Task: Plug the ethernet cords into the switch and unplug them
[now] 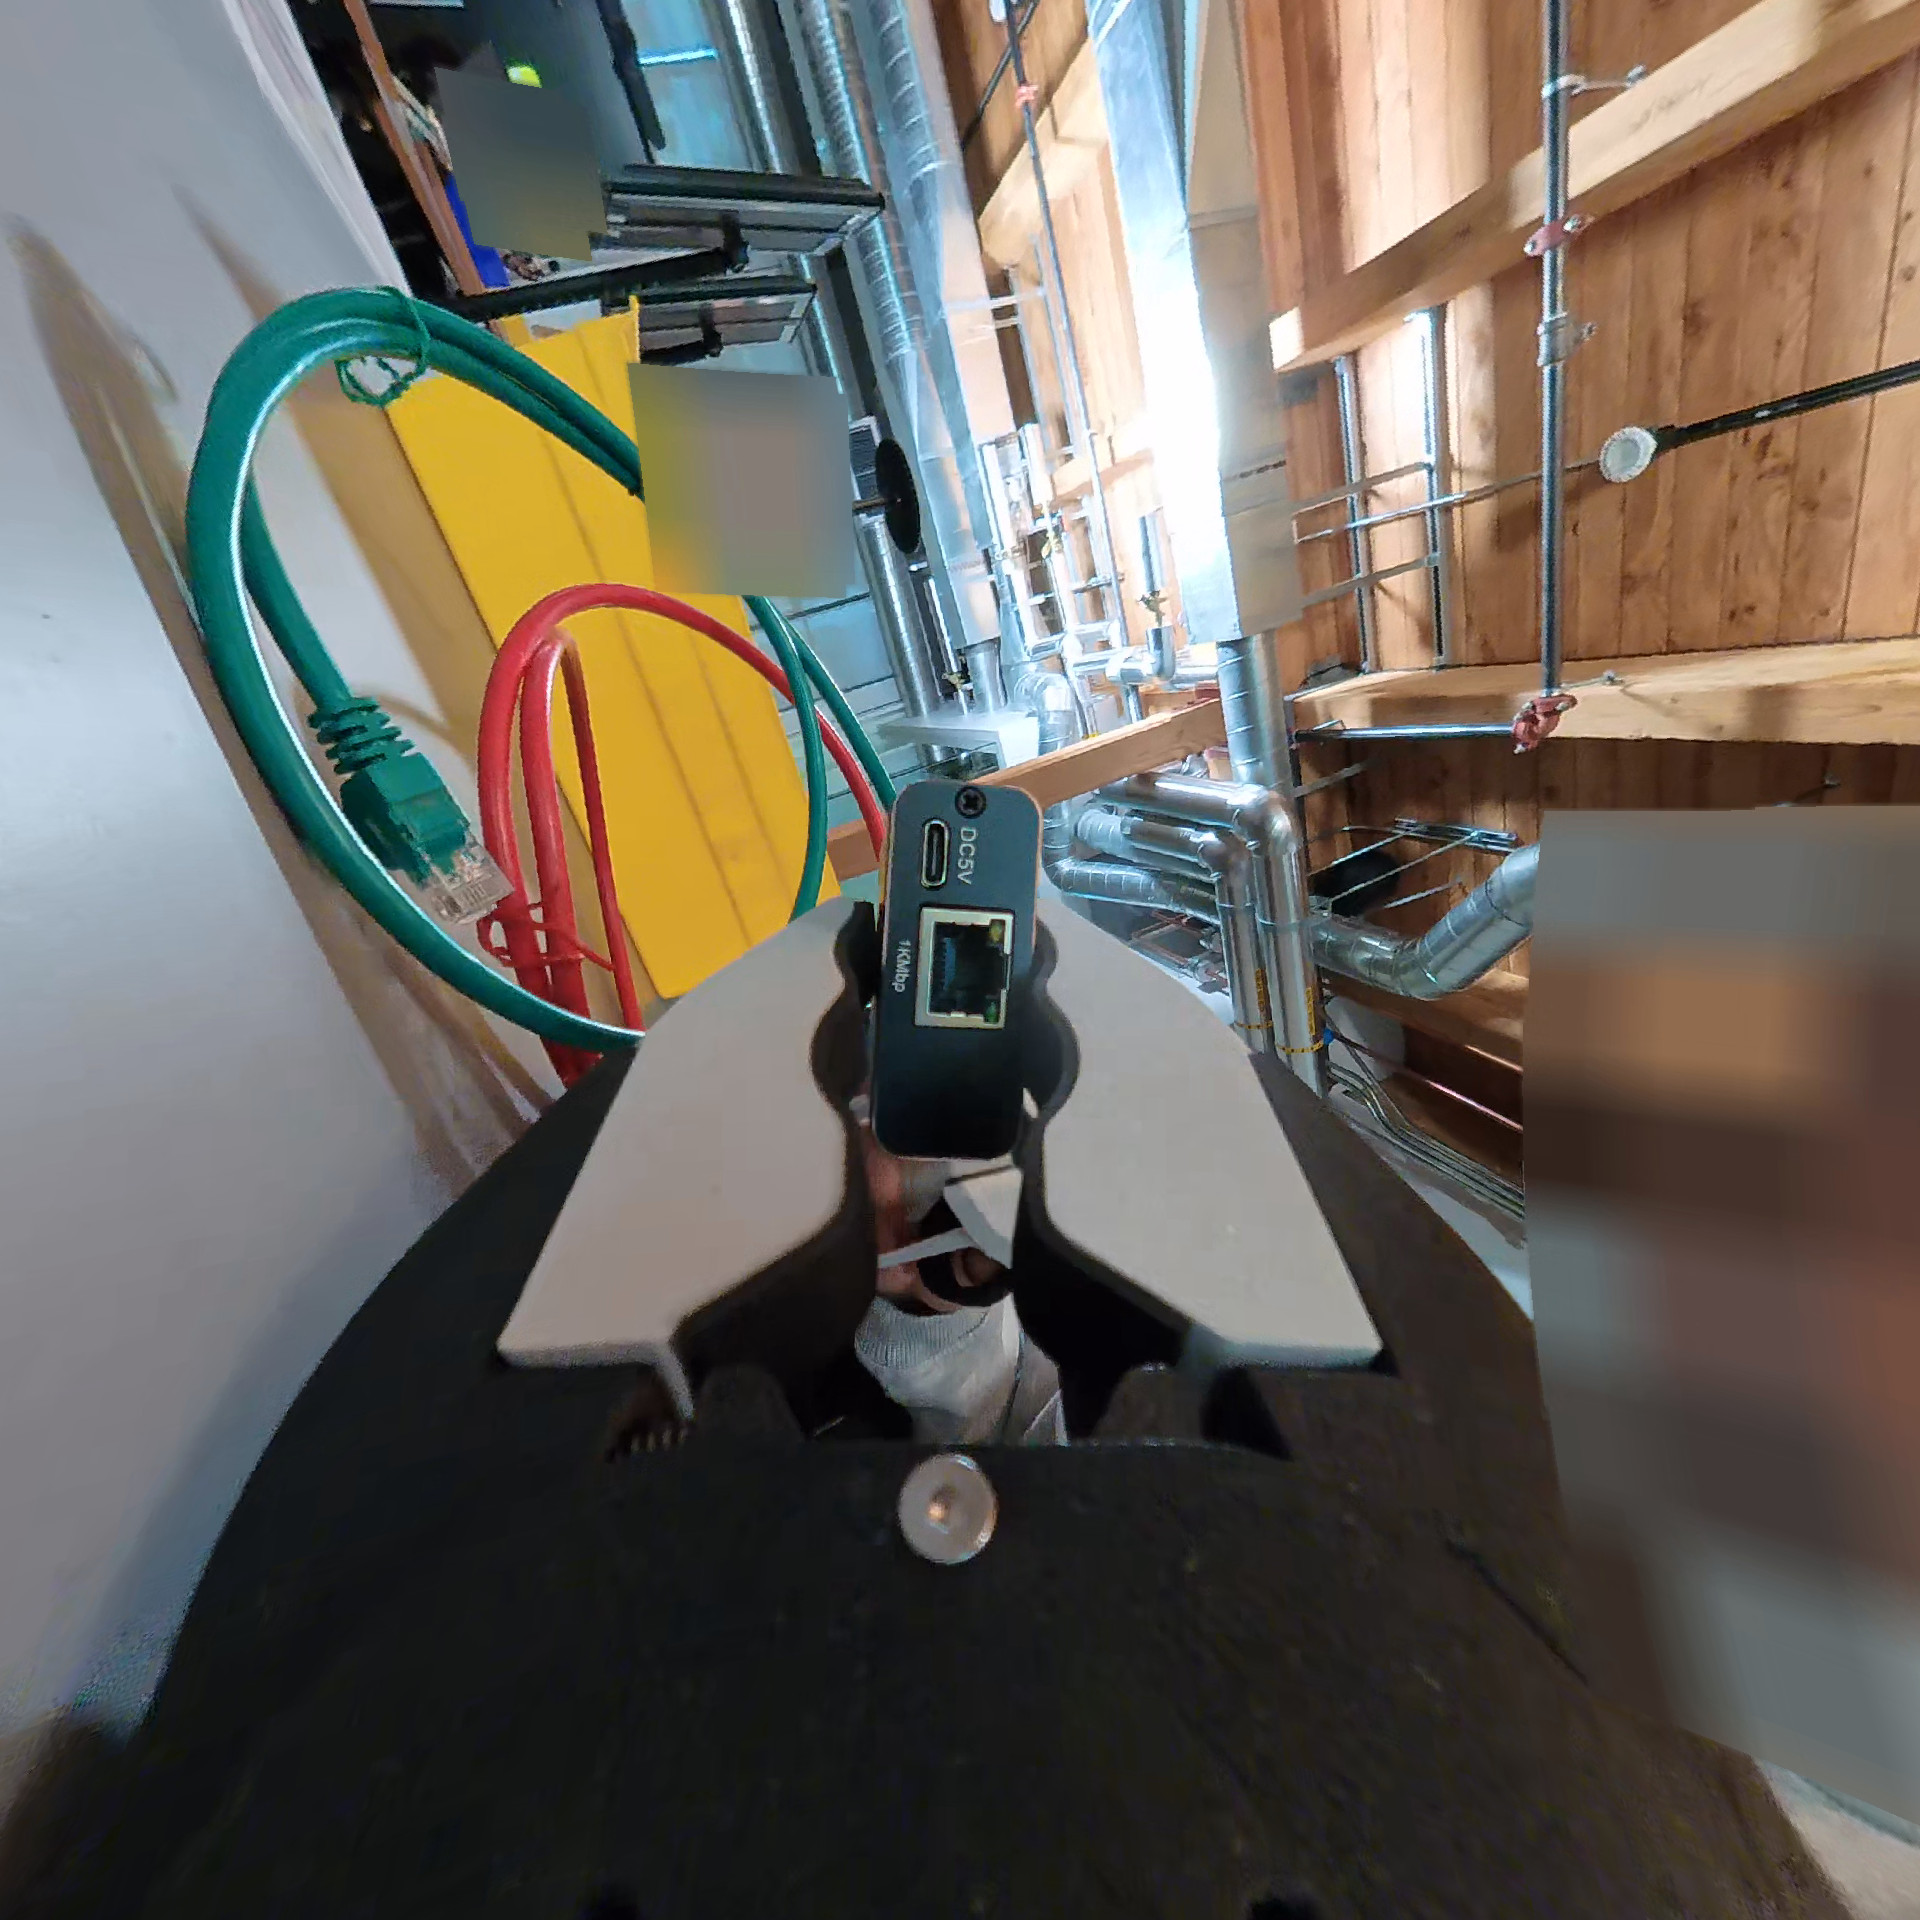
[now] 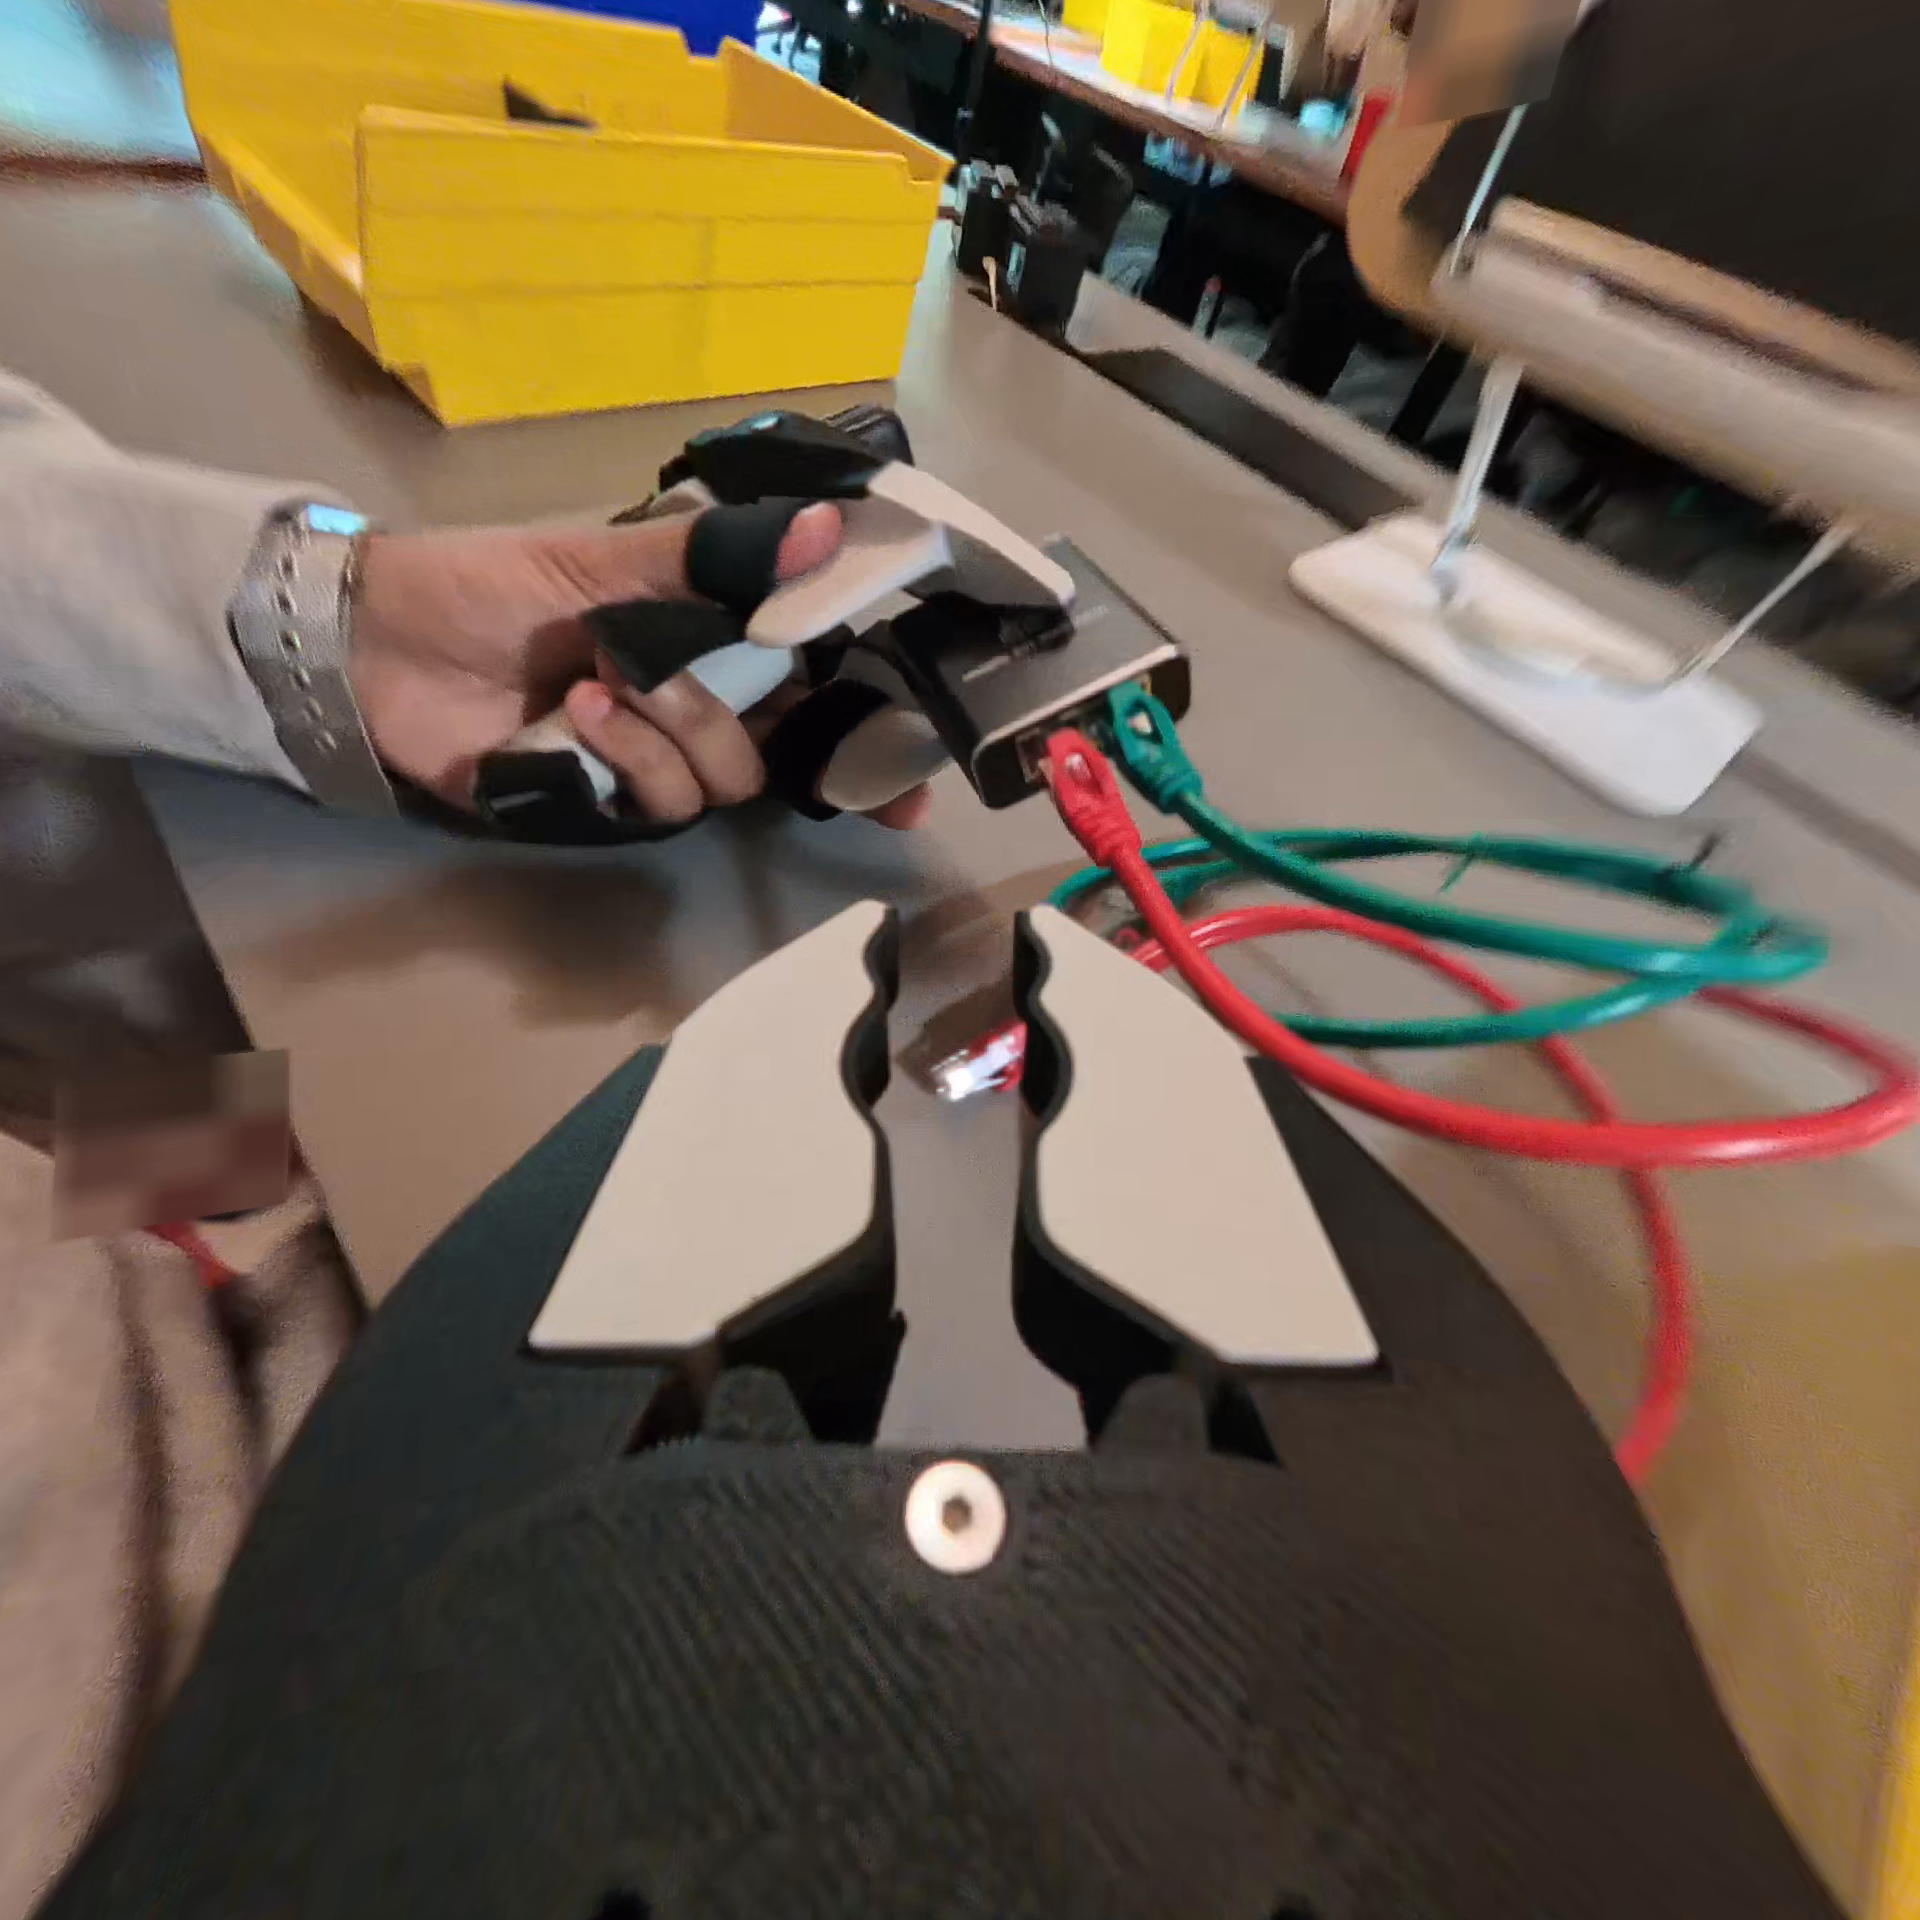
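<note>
Fig.: two wrist views, plug/unplug task w/ both cords seated at one end.

Grey matte tabletop (image 2: 520, 987) is filling the mid-frame of the right wrist view and carrying everything. Yellow plastic bin (image 2: 644, 229) is sitting at upper left, well apart from the work, likely parts storage.

Left gripper (image 2: 914, 665), black body w/ pale grey fingers, is appearing centre-left in the right view, worked by a hand (image 2: 540, 644); it is clamping the small black metal switch (image 2: 1070, 675) across its flanks, prob. to brace the box against plug forces and leave the port face free. In the left wrist view the switch (image 1: 954, 977) is standing upright between the fingers at frame centre, its near end showing one empty port.

Green ethernet cord (image 2: 1558, 935) and red ethernet cord (image 2: 1351, 1101) are looping at right; each has one plug seated in the switch's far face, side by side.

Right gripper (image 2: 954, 987), lower centre, is standing w/ fingers apart and empty, hovering over the red cord's loose plug (image 2: 971, 1060) on the table. Judgement: approach for picking that plug. Green loose plug (image 1: 416, 821) is lying at left of the left view.
</note>
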Demonstrator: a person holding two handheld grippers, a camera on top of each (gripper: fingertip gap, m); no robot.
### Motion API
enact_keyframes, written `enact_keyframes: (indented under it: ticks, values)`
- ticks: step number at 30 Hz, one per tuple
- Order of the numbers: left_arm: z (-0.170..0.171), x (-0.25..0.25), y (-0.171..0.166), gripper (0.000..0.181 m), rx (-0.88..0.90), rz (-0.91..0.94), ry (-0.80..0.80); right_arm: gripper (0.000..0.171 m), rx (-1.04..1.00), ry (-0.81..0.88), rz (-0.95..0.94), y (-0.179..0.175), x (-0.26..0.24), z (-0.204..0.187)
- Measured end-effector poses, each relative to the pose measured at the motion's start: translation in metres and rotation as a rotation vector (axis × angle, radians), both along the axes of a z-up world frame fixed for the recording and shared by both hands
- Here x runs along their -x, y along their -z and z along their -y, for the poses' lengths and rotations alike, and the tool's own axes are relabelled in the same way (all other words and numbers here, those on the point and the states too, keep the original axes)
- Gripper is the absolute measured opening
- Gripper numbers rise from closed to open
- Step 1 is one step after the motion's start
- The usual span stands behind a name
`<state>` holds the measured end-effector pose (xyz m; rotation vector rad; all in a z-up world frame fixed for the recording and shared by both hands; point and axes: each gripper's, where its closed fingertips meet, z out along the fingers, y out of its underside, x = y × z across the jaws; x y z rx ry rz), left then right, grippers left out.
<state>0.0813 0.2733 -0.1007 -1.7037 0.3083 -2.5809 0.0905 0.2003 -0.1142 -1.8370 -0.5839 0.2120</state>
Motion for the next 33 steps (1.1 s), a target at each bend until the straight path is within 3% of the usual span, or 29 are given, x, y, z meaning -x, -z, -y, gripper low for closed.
enact_keyframes:
  ticks: [1, 5, 9, 11, 33]
  values:
    - [0.0, 0.0, -0.001, 0.025, -0.003, 0.008, 0.0, 0.02, 0.051, 0.009, -0.088, 0.002, -0.002, -0.002]
    - [0.001, 0.003, -0.005, 0.025, -0.018, 0.04, -0.003, 0.006, 0.201, 0.058, -0.426, 0.007, -0.021, -0.007]
    - [0.005, 0.002, -0.007, 0.025, -0.022, 0.056, 0.016, 0.012, 0.239, 0.017, -0.774, -0.008, -0.031, -0.009]
    - [0.009, 0.001, -0.008, 0.025, -0.032, 0.058, 0.03, 0.015, 0.239, 0.002, -0.855, -0.012, -0.034, -0.009]
    - [0.043, -0.009, -0.008, 0.026, -0.205, 0.023, 0.127, 0.005, 0.344, -0.158, -1.005, -0.015, -0.028, 0.003]
